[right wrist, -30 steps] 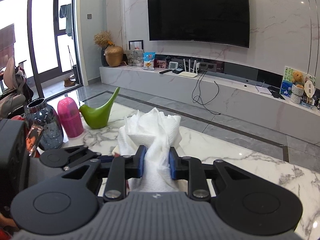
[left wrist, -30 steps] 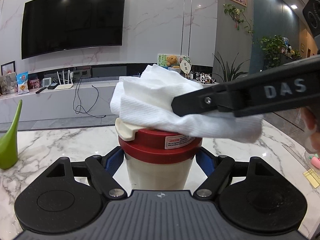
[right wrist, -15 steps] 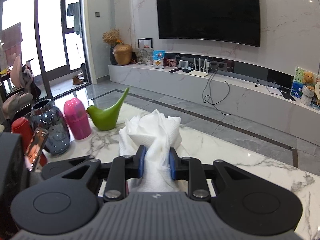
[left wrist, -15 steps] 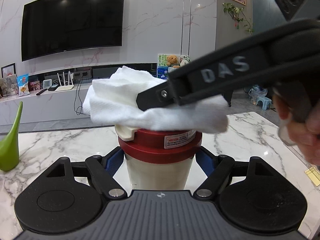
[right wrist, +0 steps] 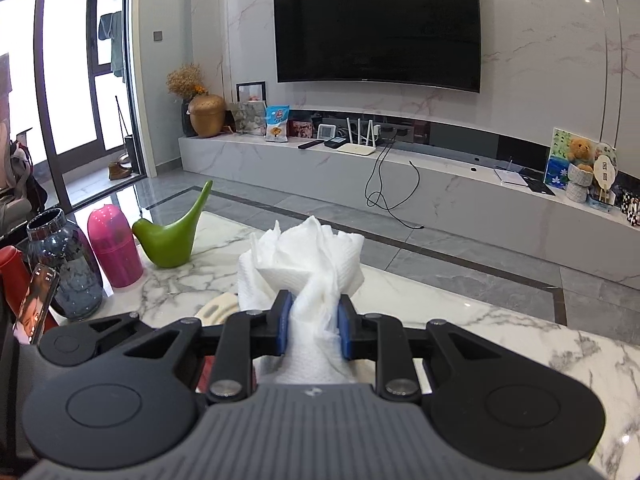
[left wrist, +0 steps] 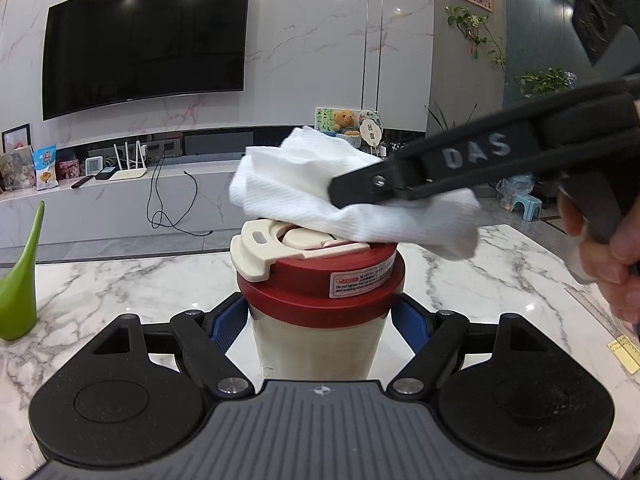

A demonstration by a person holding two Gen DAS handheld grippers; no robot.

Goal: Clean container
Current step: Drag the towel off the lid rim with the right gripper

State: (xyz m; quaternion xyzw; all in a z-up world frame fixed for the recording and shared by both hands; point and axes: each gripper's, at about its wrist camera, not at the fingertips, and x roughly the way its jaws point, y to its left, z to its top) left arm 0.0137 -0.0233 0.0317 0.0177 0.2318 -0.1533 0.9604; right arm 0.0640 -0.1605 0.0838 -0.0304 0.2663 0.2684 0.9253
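Observation:
A cream container (left wrist: pixel 318 344) with a red lid (left wrist: pixel 320 280) and a cream flip cap (left wrist: pixel 264 246) stands upright on the marble table. My left gripper (left wrist: pixel 318 326) is shut on its body, blue pads on both sides. My right gripper (right wrist: pixel 313 326) is shut on a crumpled white paper towel (right wrist: pixel 308 256). In the left wrist view the towel (left wrist: pixel 320 196) rests on the right part of the lid top, with the right gripper's black arm (left wrist: pixel 460 164) coming in from the right. The cap's edge (right wrist: pixel 218 306) shows under the towel.
On the marble table (right wrist: pixel 500 344) stand a green bird-shaped ornament (right wrist: pixel 172 240), a pink bottle (right wrist: pixel 114 250), a dark glass vase (right wrist: pixel 66 264) and a phone (right wrist: pixel 36 308) at the left. A ruler and yellow tag (left wrist: pixel 624 350) lie at the right edge.
The towel has slid to the right across the lid, so the cream flip cap now shows at the left. The left gripper and container have stayed still.

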